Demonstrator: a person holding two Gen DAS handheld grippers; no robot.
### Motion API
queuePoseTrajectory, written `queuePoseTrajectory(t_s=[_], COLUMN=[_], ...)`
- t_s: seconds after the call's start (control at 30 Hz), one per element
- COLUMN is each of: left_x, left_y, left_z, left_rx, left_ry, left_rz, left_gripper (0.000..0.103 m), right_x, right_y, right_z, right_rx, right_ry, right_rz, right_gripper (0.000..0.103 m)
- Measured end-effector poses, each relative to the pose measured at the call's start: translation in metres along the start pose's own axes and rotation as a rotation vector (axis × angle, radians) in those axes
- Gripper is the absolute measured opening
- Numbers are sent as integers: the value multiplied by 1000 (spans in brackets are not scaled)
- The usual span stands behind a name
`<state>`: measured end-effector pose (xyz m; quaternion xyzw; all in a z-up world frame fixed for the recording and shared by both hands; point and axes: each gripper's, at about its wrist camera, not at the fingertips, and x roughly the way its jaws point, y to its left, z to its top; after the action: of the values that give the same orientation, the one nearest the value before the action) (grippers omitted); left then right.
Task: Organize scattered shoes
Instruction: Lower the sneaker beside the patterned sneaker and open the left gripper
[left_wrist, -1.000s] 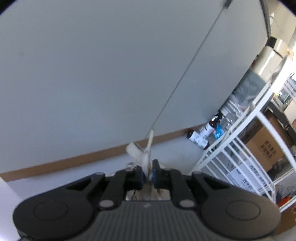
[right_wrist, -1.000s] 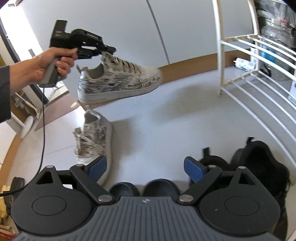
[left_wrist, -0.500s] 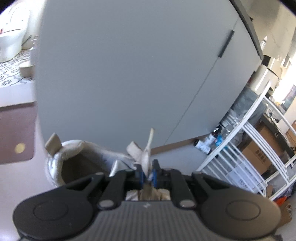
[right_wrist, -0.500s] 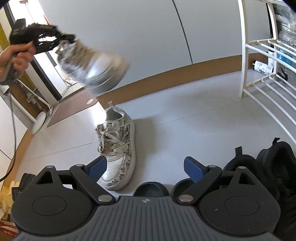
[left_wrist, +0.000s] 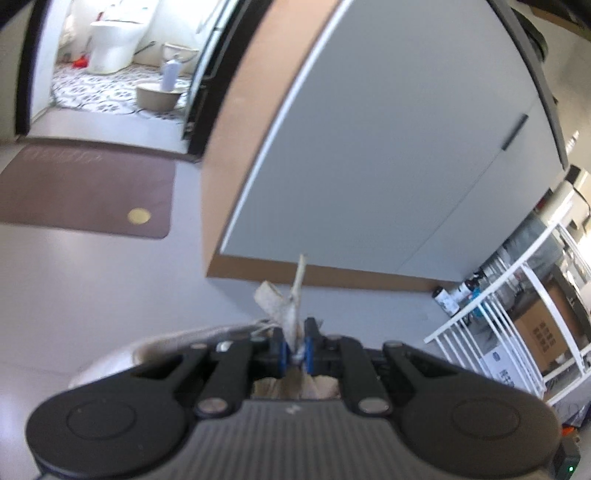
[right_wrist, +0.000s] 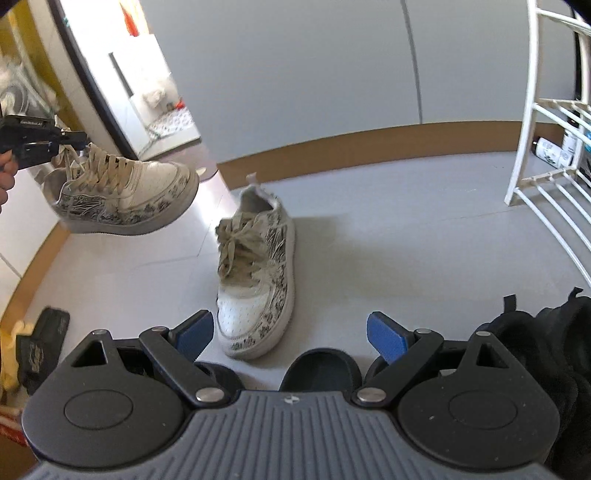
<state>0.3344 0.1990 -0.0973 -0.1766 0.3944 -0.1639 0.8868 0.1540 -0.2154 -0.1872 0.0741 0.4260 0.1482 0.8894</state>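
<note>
light: bright daylight, strongest from doorway at upper left | shadows: soft, under shoe on floor | glare: washed-out rack at right | blur: left wrist view smeared, right wrist view sharp | distortion: heavy fisheye bending, dark corners

Left gripper body: small white lettering along the top edge, too small to read.
Cardboard box behind the white rack: dark printed characters, not legible.
White carton on the lower rack shelf: dark print, not legible.
Bottles by the rack: patterned labels, no readable text.
Brown mat: faint wording along the top edge, unreadable.
</note>
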Motion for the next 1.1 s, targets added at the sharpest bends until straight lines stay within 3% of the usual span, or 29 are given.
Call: queuePoseTrajectory(t_s=[0.33, 0.5, 0.7, 0.77, 0.83, 0.9, 1.1], left_x=[7, 21, 30, 21, 4, -7, -46], left_y=[71, 100, 125, 128, 133, 131, 110], left_z=[-67, -95, -120, -125, -128, -130, -139], left_rx=[-116, -128, -198, -205, -258, -261, -257], left_ry=[-18, -10, 47, 39, 8, -8, -37], left_rz=[7, 18, 95, 166, 170, 192, 229], left_gripper=[9, 9, 13, 20, 43, 58, 63], right_x=[13, 20, 28, 30, 30, 28, 34], right_y=[30, 45, 80, 95, 113, 125, 153], right_z=[-9, -10, 1, 7, 12, 15, 29], right_rx=[-108, -168, -305, -374, -458, -510, -565], right_ry=[100, 144, 171, 185, 191, 188, 206], right_rz=[28, 36, 32, 35, 43, 47, 47], right_gripper=[94, 94, 94, 93, 93, 93, 92])
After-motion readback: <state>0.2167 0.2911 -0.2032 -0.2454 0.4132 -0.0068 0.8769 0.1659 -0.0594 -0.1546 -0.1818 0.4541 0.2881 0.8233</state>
